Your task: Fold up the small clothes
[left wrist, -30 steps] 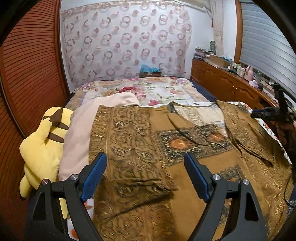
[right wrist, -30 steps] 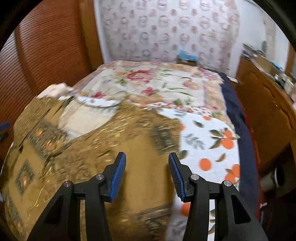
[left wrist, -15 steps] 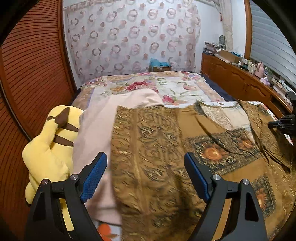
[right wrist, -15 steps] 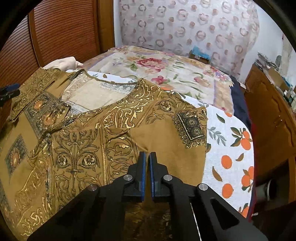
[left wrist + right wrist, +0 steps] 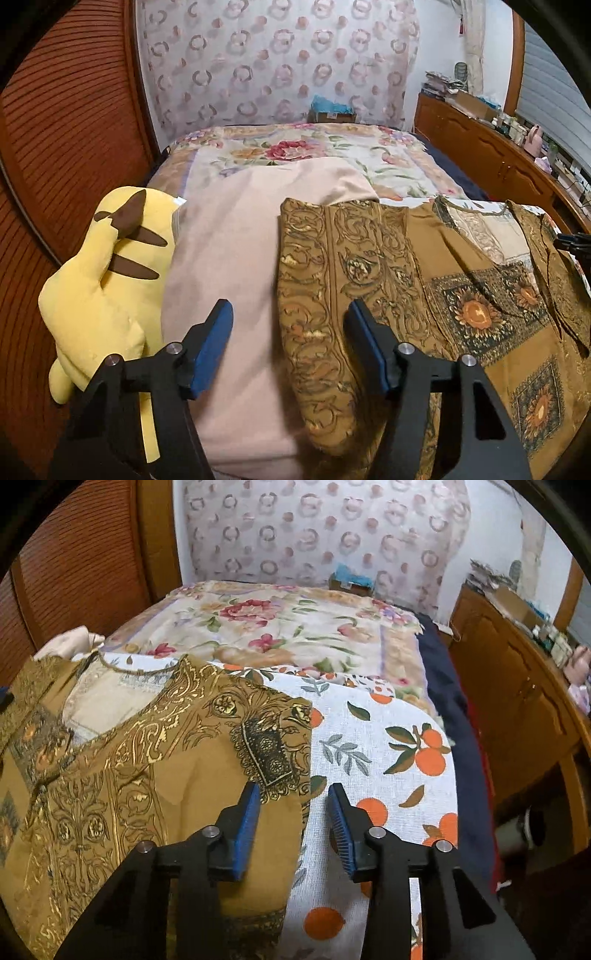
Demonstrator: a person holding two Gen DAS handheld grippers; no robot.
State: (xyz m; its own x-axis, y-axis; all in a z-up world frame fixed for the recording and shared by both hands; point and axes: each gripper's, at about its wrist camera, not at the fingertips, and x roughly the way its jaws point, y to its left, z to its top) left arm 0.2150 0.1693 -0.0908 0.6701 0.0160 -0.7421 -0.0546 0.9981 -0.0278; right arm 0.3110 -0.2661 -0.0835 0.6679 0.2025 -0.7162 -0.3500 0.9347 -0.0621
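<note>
A brown garment with gold and sunflower patterns [image 5: 424,295] lies spread on the bed, its left side folded inward. It also shows in the right wrist view [image 5: 147,768], with its right sleeve folded over. My left gripper [image 5: 291,350] is open and empty above the garment's left folded edge. My right gripper [image 5: 291,830] is open and empty above the garment's right edge, over the orange-print sheet [image 5: 399,746].
A yellow plush toy [image 5: 99,288] lies at the bed's left edge beside a pink blanket [image 5: 229,258]. A floral quilt [image 5: 280,627] covers the far half of the bed. A wooden dresser [image 5: 524,686] stands on the right. Wooden louvred doors [image 5: 66,122] line the left.
My right gripper was shut half a second ago and has opened, letting go of the garment's right side. My left gripper stayed open and shifted left toward the garment's left edge.
</note>
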